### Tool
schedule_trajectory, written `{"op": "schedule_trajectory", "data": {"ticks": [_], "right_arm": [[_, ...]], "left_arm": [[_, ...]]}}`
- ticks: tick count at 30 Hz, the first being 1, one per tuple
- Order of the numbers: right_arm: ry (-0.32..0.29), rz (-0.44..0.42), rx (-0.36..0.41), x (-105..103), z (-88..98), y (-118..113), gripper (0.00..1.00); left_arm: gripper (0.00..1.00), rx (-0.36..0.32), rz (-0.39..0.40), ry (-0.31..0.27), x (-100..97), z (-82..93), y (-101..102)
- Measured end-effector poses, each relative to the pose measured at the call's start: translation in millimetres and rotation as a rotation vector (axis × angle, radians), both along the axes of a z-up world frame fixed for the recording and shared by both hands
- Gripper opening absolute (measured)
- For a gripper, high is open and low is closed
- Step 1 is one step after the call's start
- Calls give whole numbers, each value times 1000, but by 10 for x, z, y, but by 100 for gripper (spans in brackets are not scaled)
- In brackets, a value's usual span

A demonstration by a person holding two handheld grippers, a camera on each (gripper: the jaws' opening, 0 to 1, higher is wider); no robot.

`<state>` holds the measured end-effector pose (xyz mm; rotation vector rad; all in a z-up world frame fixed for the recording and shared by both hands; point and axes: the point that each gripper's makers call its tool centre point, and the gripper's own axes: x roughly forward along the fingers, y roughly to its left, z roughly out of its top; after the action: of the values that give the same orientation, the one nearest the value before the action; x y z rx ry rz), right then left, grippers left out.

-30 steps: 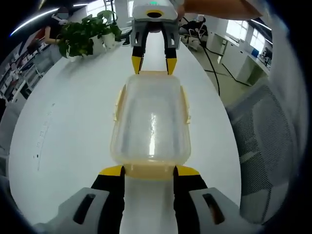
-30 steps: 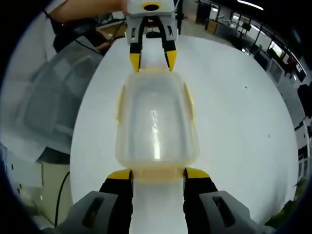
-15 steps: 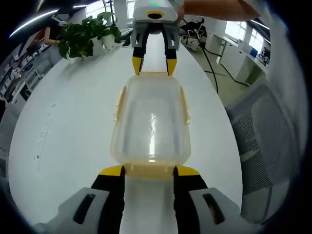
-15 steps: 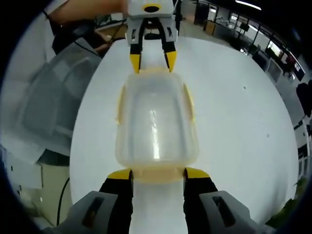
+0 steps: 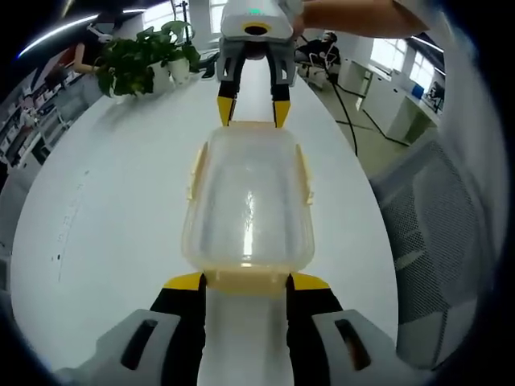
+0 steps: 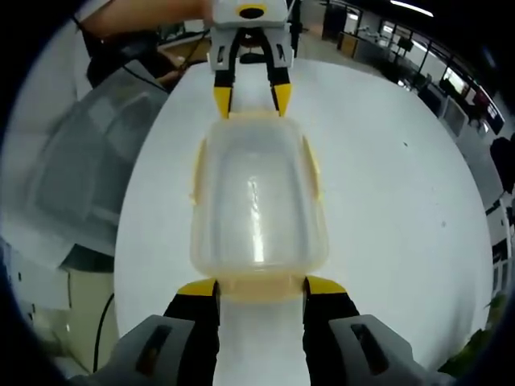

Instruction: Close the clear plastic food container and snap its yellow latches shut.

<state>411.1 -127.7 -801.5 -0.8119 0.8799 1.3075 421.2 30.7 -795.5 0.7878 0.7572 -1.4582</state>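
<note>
Flanking container ends, both jaws spread wide, holding nothing; latches perhaps unsnapped.

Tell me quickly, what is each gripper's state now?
Left gripper: open, jaws at the container's end latch.
Right gripper: open, at the opposite latch.

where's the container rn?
The clear plastic container sits lid-on on the white table, lengthwise between the two grippers: left gripper at one short end, right gripper at the other.
</note>
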Motion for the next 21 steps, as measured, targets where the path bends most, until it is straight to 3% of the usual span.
{"op": "schedule_trajectory", "data": {"ticks": [10, 13, 15, 21], "right_arm": [[-5, 6, -1, -9, 2, 3, 40], [-6, 10, -15, -31, 0, -31, 44], [-12, -2, -13, -23, 10, -53, 48], [-23, -66, 11, -31, 139, -108, 49]], "left_arm": [[39, 5, 15, 2, 27, -30, 17], [47, 7, 19, -12, 41, -27, 43], [52, -10, 34, -9, 54, -9, 57], [50, -15, 78, -12, 44, 55, 121]]}}
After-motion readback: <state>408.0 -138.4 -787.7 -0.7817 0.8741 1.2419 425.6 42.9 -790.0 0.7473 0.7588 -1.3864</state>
